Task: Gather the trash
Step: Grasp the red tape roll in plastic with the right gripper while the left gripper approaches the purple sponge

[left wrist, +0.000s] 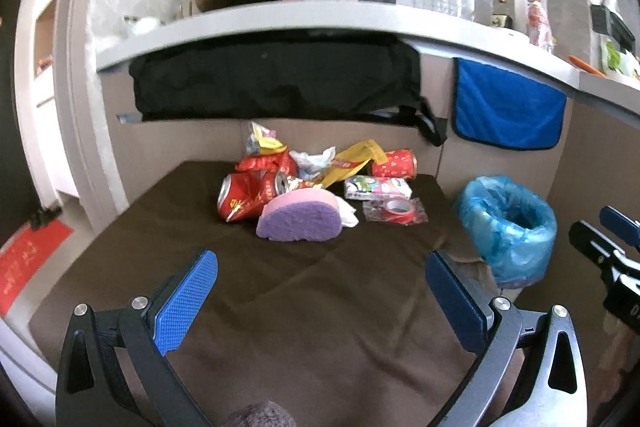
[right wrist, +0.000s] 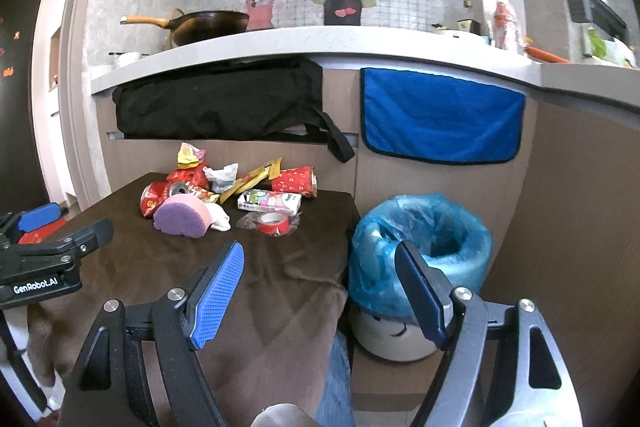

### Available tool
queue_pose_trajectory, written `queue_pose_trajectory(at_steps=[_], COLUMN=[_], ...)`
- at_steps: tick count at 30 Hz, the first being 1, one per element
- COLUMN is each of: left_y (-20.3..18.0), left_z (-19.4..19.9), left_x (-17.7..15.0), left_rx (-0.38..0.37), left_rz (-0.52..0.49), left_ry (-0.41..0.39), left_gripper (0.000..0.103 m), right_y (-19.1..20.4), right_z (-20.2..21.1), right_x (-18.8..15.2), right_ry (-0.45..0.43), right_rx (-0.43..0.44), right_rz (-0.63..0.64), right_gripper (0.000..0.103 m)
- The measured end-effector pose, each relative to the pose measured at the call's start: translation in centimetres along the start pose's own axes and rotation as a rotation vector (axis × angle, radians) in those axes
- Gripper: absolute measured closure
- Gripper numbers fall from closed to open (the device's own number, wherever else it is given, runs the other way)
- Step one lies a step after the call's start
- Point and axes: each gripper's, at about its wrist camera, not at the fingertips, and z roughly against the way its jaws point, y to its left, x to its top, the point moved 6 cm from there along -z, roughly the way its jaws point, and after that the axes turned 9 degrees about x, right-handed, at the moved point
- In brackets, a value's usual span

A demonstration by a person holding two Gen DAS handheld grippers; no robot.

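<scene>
I am holding my left tongs (left wrist: 320,291) and right tongs (right wrist: 320,291) released, empty, above the brown-cloth counter (left wrist: 304,307); crushed red cans (left wrist: 248,197) are lying near its far edge.

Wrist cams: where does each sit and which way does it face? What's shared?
Left wrist: on the left claw, open, facing forward over the brown table at the trash pile; right claw at right edge.
Right wrist: on the right claw, open, aimed between table edge and blue-lined bin; left claw at left.
Shared: purple sponge, red tape roll, bin, counter.
</scene>
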Motion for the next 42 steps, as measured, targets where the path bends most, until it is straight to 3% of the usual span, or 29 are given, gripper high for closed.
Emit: queue_pose_trajectory(at_steps=[9,15,19,23,29,37,42], left_y=[3.3,4.2,3.0,1.8,1.0,1.0,3.4], left_z=[-8.3,-13.2,-15.9,-17.9,-19.1,-18.1,-16.9], left_x=[2.0,3.3,3.9,4.6,5.5,2.6,2.2], left_rx=[0.015,-0.086,-0.161,-0.188,-0.232,-0.298,-0.238], left_rz=[0.0,0.062,0.022,-0.003,-0.001,-0.003,0.063], left_ry=[0.077,0.143,0.179,0.193,0.193,0.292,0.264], left_gripper=[0.001,0.003,0.006,0.006,0.007,0.01,0.01], right_y=[0.0,0.1,-0.1,-0.8,-1.3,0.8,2.2], right_z=[-9.4,-15.2,-17.3,-18.9,-21.3,-26.1,-29.4], right_x=[1.7,1.5,1.4,0.9,1.1,1.1,0.0], right_ry=[0.099,0.172,0.198,0.225,0.265,0.345,0.413], right_rx=[0.082,0.11,0.116,0.099,0.121,0.221,0.239], right_rz=[0.063,0.087,0.092,0.095,0.074,0.087,0.116], right_gripper=[0.028,0.028,0.028,0.028,0.028,0.028,0.032])
